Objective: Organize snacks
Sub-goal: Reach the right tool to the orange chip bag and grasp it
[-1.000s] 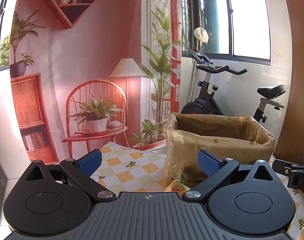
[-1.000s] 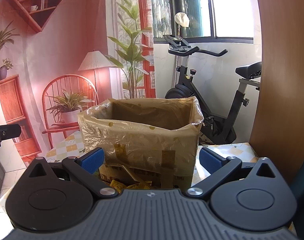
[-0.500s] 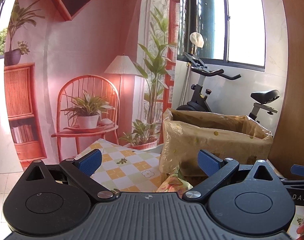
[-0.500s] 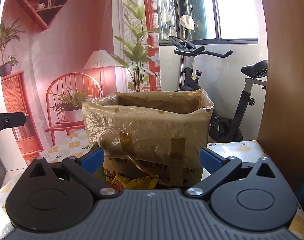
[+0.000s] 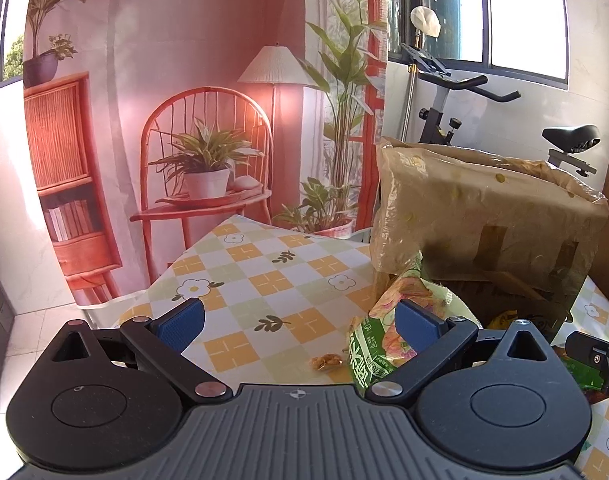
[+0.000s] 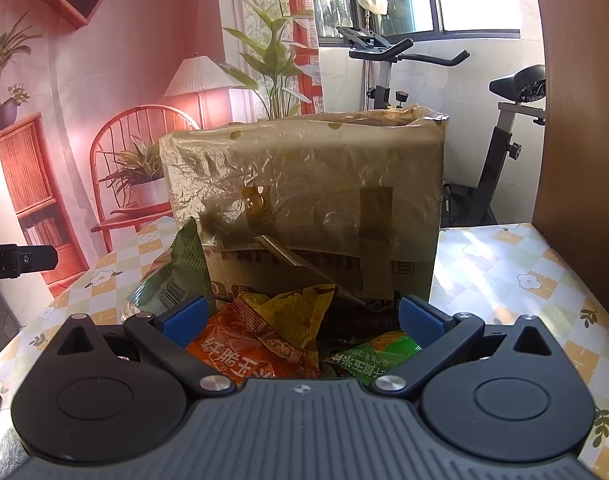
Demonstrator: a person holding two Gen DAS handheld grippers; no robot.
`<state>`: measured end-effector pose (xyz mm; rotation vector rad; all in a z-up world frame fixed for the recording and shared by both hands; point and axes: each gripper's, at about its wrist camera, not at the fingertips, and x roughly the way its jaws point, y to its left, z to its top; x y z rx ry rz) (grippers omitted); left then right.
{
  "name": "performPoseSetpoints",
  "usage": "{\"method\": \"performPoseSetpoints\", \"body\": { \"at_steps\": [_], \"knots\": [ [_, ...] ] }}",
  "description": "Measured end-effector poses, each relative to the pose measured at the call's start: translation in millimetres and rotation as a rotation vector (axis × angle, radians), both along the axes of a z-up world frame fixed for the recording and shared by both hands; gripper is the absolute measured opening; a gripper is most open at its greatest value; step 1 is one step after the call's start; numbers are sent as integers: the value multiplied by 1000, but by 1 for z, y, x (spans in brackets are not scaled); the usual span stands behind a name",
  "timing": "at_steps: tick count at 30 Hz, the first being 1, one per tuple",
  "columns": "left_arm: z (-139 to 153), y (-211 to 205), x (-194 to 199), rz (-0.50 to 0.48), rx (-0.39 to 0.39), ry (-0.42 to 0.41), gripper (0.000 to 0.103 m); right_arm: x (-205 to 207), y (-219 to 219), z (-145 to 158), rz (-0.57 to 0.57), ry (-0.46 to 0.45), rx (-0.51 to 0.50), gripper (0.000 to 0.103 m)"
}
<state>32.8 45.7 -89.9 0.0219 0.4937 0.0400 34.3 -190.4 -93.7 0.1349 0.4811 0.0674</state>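
Note:
A cardboard box lined with a brownish plastic bag (image 6: pixel 304 196) stands on the checkered table; it also shows in the left wrist view (image 5: pixel 484 208). Several snack packets lie before it: an orange one (image 6: pixel 240 352), a yellow one (image 6: pixel 292 316), a green one (image 6: pixel 380 356) and another green one (image 6: pixel 172 276) leaning on the box's left. My right gripper (image 6: pixel 302 316) is open, low over the orange and yellow packets. My left gripper (image 5: pixel 298 320) is open; a green packet (image 5: pixel 384 320) lies by its right finger (image 5: pixel 418 326).
The table wears a yellow-and-green checkered cloth (image 5: pixel 264 276). A small crumb-like snack piece (image 5: pixel 324 361) lies on it. An exercise bike (image 6: pixel 404 80) stands behind the box. A wooden panel (image 6: pixel 580 100) rises at the right. A printed backdrop (image 5: pixel 184 100) hangs at the left.
Both grippers have dropped lower and come nearer the table. The snack packets before the box have come into view between and beside the fingers. Both stay open.

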Motion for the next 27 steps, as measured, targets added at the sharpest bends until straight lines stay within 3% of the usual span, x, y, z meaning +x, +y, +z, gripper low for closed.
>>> {"method": "performPoseSetpoints", "body": {
  "at_steps": [6, 17, 27],
  "knots": [
    [-5, 0, 0, 16, 51, 10, 102, -1, -9, -13, -13, 39, 16, 101],
    [-12, -4, 1, -30, 44, 42, 100, -1, 16, -20, 149, 53, -29, 99],
    [-21, 3, 1, -27, 16, 86, 99, -2, 88, -47, 348, 30, -354, 99]
  ]
}}
